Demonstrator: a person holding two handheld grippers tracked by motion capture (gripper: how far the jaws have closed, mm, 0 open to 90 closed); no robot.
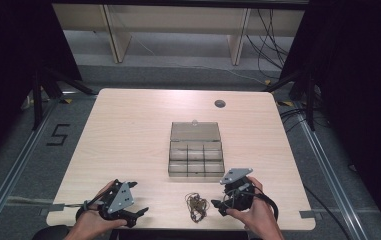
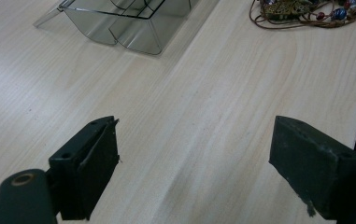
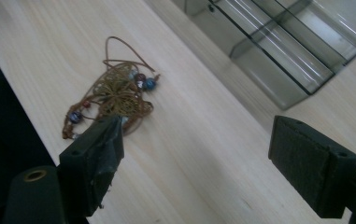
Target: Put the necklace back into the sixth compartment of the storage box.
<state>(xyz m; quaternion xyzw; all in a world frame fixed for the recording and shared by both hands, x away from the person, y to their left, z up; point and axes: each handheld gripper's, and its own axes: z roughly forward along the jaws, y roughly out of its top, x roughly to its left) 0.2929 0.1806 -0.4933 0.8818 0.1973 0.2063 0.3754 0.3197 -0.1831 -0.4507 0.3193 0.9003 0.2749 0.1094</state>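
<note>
Brown corded necklace [image 1: 196,205] with beads lies on the table [image 1: 128,130], just in front of the clear compartment box [image 1: 196,150]. Left gripper [image 1: 137,198] and right gripper [image 1: 218,200] flank the necklace, jaws wide apart, holding nothing.

left gripper [image 2: 194,163] jaws held wide apart over bare table [image 2: 203,107] | clear box [image 2: 119,23] seen far left | beaded cord [image 2: 306,11] seen far right

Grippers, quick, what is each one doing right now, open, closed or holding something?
Left gripper: open, holding nothing, above bare table.
Right gripper: open, holding nothing, beside the beaded cord necklace.
</note>
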